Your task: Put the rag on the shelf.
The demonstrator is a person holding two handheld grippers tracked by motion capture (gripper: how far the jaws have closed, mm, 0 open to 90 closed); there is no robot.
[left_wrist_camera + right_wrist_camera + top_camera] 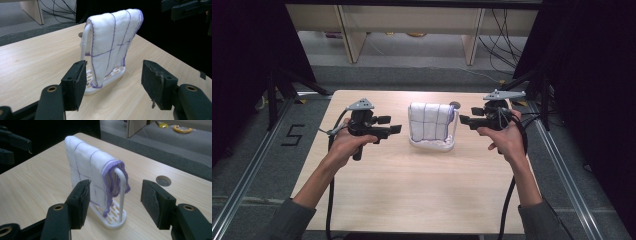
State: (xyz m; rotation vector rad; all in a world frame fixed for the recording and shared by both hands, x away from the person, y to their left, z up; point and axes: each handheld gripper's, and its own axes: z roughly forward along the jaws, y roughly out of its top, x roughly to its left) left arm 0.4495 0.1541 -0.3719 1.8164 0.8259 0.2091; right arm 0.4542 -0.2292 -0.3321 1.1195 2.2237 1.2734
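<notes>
A white cloth (429, 122) with purple grid lines hangs folded over a small white rack (432, 144) at the middle of the table's far half. My left gripper (394, 125) is level to the left of it and points at it, open and empty. The right gripper (464, 120) faces it from the right side, also open and empty. In the left gripper view the cloth (112, 37) and rack (83, 42) stand just beyond my open left gripper (116, 82). In the right gripper view the cloth (85, 162) and the rack's post (122, 195) lie beyond the open right gripper (120, 202).
A round hole (163, 180) is set in the wooden table (412, 190) behind the rack. Black stands (277, 90) flank the table's far corners. Wooden furniture legs (352, 35) and cables lie on the floor beyond. A "5" (292, 135) is marked on the floor at left.
</notes>
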